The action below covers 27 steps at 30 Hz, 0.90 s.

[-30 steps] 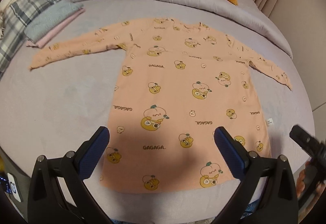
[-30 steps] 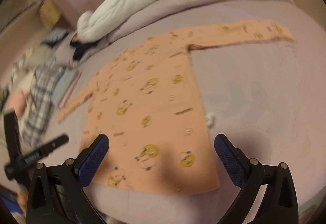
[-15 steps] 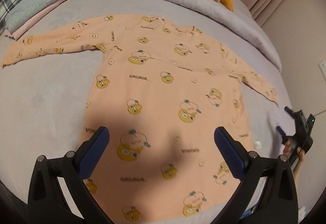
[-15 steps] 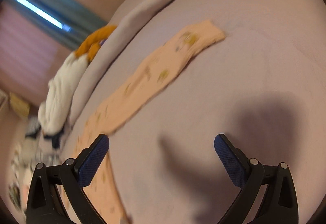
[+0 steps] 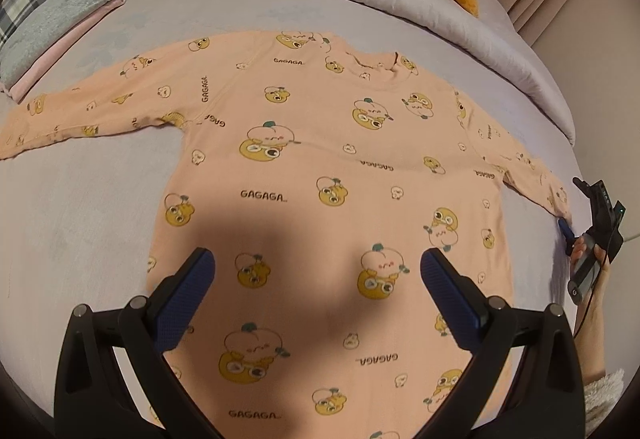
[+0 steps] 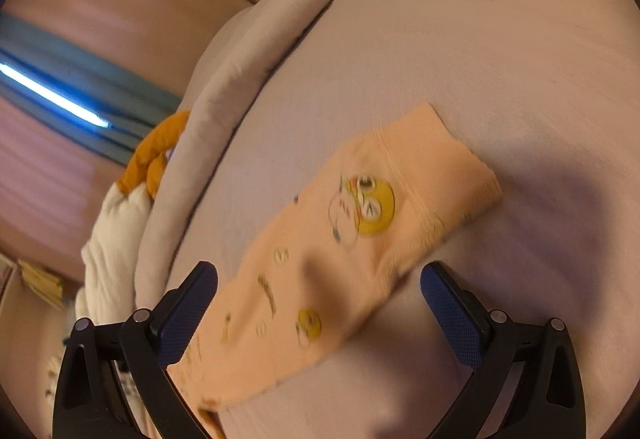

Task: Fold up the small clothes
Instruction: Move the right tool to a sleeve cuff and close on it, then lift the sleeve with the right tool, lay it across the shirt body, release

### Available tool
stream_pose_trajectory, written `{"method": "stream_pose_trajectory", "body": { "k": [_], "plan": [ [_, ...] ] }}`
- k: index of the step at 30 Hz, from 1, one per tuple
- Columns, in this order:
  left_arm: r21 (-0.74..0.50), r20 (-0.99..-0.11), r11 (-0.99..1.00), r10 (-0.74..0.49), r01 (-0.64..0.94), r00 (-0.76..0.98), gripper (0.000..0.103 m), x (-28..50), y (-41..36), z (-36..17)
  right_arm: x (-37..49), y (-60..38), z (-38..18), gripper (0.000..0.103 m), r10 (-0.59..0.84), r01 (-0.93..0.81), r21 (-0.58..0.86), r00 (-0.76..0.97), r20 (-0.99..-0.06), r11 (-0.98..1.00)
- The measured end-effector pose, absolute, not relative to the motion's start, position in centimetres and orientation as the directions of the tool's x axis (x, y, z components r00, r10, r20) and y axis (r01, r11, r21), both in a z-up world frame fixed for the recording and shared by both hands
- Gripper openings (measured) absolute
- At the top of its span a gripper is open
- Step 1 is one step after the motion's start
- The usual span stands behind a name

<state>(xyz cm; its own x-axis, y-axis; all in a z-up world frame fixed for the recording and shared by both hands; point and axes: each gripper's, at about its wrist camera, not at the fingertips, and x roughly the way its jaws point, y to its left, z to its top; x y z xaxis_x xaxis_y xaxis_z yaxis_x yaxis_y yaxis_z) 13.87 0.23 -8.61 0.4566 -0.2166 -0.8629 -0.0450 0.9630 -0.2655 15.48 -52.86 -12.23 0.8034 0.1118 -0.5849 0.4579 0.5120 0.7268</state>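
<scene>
Since the earlier frames, both tools have travelled: the right tool (image 6: pixel 319 293) has swung from the shirt's hem out to the right sleeve cuff (image 6: pixel 420 175), and the left tool (image 5: pixel 318 281) has advanced over the lower body of the shirt (image 5: pixel 320 167). That peach long-sleeved shirt lies flat and face up on the bed (image 5: pixel 80 207), both sleeves spread out.

Left tool: jaws wide apart, hovering above the fabric, nothing held. Right tool: jaws apart and beginning to close, with the sleeve end lying between them; the pads do not yet press on the cloth.

Step in hand, by judgement: grasping the right sleeve for the first fold. The next move calls for closing on the cuff, lifting it just clear of the bed, and carrying it across onto the chest panel while the body stays flat.
</scene>
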Motion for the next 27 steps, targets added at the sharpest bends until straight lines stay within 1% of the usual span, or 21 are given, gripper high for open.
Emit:
{"method": "stream_pose_trajectory", "body": {
  "k": [1,3,4,6,7,8,10,14,17,22,25,27],
  "plan": [
    [-0.265,-0.864,0.963,-0.216,-0.047,0.455,0.103,14.0,0.3,-8.7,15.7,-53.0,-12.2,0.090,0.101,0.464,0.730,0.807,-0.583,0.502],
    [-0.265,-0.867,0.963,-0.214,-0.052,0.451,0.103,14.1,0.4,-8.9,16.1,-53.6,-12.4,0.061,0.084,0.486,0.725,0.801,-0.593,0.489],
    [-0.263,-0.868,0.963,-0.211,-0.056,0.449,0.103,14.2,0.5,-9.0,16.2,-53.9,-12.6,0.055,0.078,0.502,0.720,0.793,-0.605,0.479],
    [-0.259,-0.870,0.964,-0.205,-0.062,0.449,0.103,14.2,0.8,-9.0,16.3,-54.5,-13.0,0.030,0.065,0.524,0.711,0.782,-0.620,0.469],
    [-0.258,-0.870,0.964,-0.202,-0.066,0.451,0.103,14.1,1.0,-9.0,16.4,-54.7,-13.0,0.023,0.057,0.536,0.701,0.774,-0.630,0.470],
    [-0.257,-0.869,0.964,-0.199,-0.070,0.452,0.103,14.1,1.2,-8.9,16.4,-54.9,-12.9,0.015,0.054,0.541,0.695,0.770,-0.636,0.474],
    [-0.248,-0.870,0.966,-0.185,-0.081,0.458,0.103,13.9,1.5,-8.8,16.4,-54.9,-12.3,0.010,0.056,0.539,0.680,0.762,-0.645,0.497],
    [-0.234,-0.863,0.969,-0.171,-0.077,0.475,0.103,13.2,2.3,-8.5,17.1,-52.6,-8.3,0.009,0.048,0.461,0.628,0.782,-0.622,0.627],
    [-0.263,-0.854,0.961,-0.192,-0.083,0.484,0.103,12.7,3.2,-8.4,18.0,-49.5,-4.3,0.009,0.062,0.385,0.577,0.793,-0.606,0.720],
    [-0.303,-0.831,0.947,-0.209,-0.106,0.516,0.103,10.9,5.7,-7.9,20.6,-41.2,2.3,0.009,0.098,0.221,0.442,0.799,-0.594,0.869],
    [-0.325,-0.816,0.938,-0.215,-0.119,0.536,0.103,9.5,7.4,-7.7,22.2,-35.2,5.3,0.009,0.121,0.114,0.346,0.799,-0.589,0.931],
    [-0.336,-0.809,0.933,-0.215,-0.131,0.547,0.103,8.6,8.6,-7.6,23.2,-31.4,6.3,0.009,0.127,0.059,0.286,0.797,-0.590,0.956]
  ]
}}
